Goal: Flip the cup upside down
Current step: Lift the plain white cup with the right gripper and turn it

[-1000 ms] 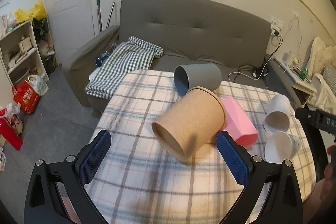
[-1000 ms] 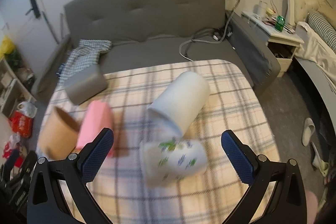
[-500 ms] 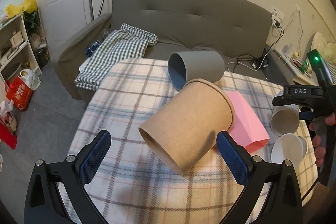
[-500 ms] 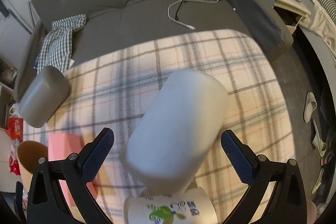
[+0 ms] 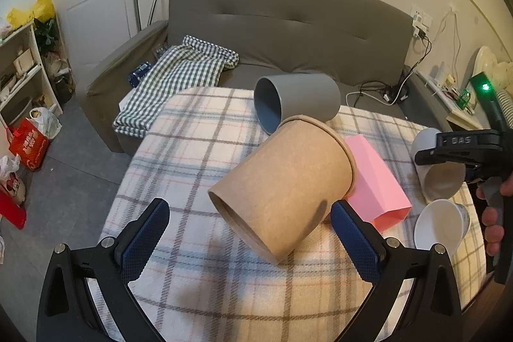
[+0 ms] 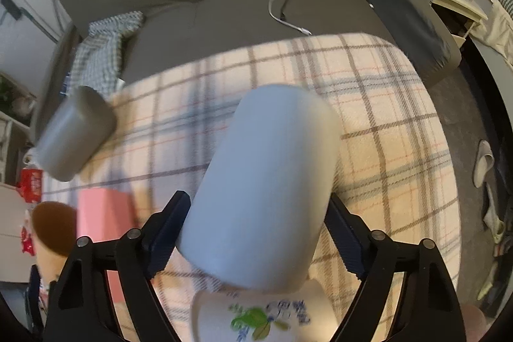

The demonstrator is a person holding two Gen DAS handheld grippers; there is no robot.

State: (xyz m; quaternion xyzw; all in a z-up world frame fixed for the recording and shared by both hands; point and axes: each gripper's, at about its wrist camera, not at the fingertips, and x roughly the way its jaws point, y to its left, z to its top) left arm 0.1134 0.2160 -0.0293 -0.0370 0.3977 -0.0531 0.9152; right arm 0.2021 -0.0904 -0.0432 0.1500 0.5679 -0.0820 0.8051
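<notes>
White plastic fills my right view: the white cup (image 6: 266, 181) lies on its side near the right edge of the checked tablecloth (image 6: 384, 104), and the right gripper (image 6: 256, 233) brackets it with jaws nearly touching its walls; I cannot tell if they grip yet. I'd squeeze mid-body, lift clear of the printed cup (image 6: 259, 314), then roll my wrist. My left gripper (image 5: 248, 241) hangs wide by the brown cup (image 5: 285, 188).

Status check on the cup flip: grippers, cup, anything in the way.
Right gripper shut on white cup, cup on its side. Left gripper open, straddling brown paper cup. Printed cup lies just beneath.
</notes>
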